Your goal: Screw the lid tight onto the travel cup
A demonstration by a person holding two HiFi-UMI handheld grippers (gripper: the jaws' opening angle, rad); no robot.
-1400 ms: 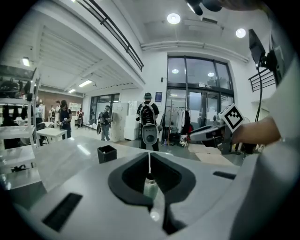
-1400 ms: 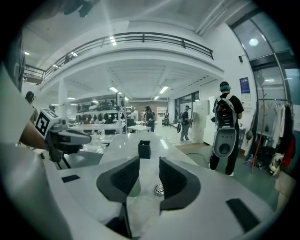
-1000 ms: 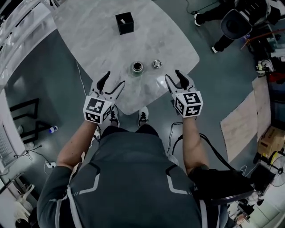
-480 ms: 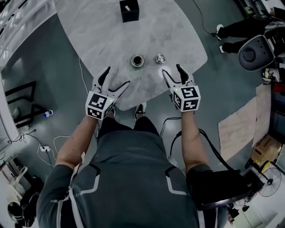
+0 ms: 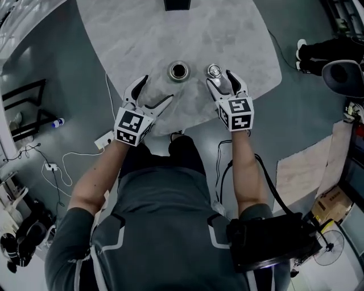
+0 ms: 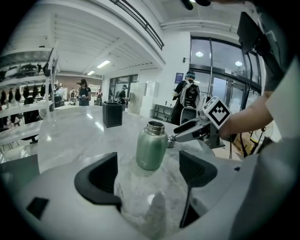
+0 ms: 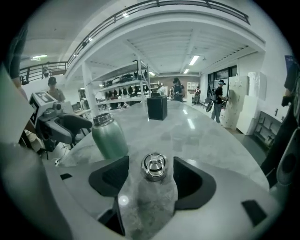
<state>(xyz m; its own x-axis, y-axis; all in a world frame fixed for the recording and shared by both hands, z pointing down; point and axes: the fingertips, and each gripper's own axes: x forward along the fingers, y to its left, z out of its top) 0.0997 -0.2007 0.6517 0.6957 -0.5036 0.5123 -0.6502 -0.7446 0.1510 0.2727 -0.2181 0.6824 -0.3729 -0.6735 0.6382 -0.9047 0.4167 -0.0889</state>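
Note:
The green travel cup (image 5: 178,70) stands upright and uncapped on the marble table (image 5: 131,34). Its silver lid (image 5: 214,70) with a ring handle lies to the cup's right. My left gripper (image 5: 156,89) is open, its jaws having just widened, with nothing between them. In the left gripper view the cup (image 6: 151,145) stands a little ahead of the left gripper (image 6: 149,176). My right gripper (image 5: 220,79) is open, its jaws having just been opening. In the right gripper view the lid (image 7: 154,166) lies at the mouth of the right gripper (image 7: 152,180), untouched by either pad.
A black box (image 5: 176,4) stands at the table's far side, also in view as the black box (image 7: 157,108). The table's near edge runs just under both grippers. Cables lie on the floor at left; people stand in the background.
Both grippers have come down and forward to the table, the left towards the cup, the right up to the lid. Both pairs of jaws stand wider apart.

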